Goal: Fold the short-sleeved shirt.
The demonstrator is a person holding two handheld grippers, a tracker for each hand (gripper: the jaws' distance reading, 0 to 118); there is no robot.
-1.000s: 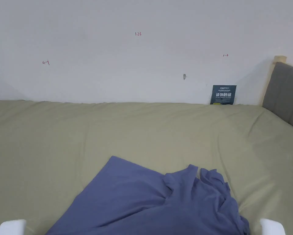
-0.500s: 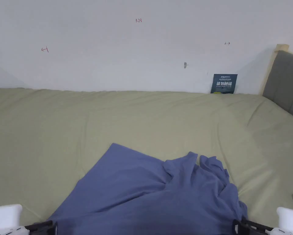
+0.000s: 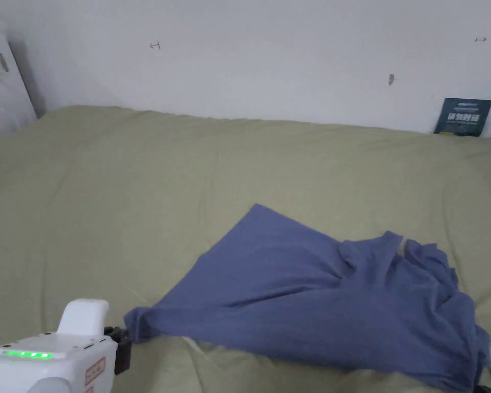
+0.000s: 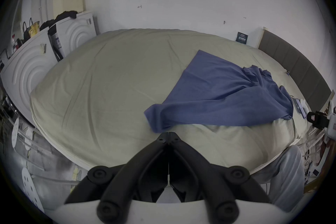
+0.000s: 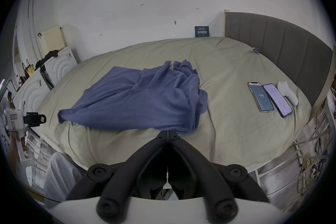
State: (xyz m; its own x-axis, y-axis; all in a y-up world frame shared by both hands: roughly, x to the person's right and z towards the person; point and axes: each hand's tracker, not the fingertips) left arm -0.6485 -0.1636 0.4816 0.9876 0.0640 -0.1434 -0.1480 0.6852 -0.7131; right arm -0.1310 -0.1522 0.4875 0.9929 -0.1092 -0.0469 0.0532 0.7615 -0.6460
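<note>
My left gripper (image 4: 169, 134) was clenched on the shirt's (image 3: 316, 302) near-left corner, my right gripper (image 5: 167, 132) clenched on its near-right edge. The shirt lay rumpled on the bed (image 3: 136, 194), bunched toward the right. I judged that pulling both corners apart evenly would flatten it best. No containers were about; two phones (image 5: 269, 97) lay aside.
</note>
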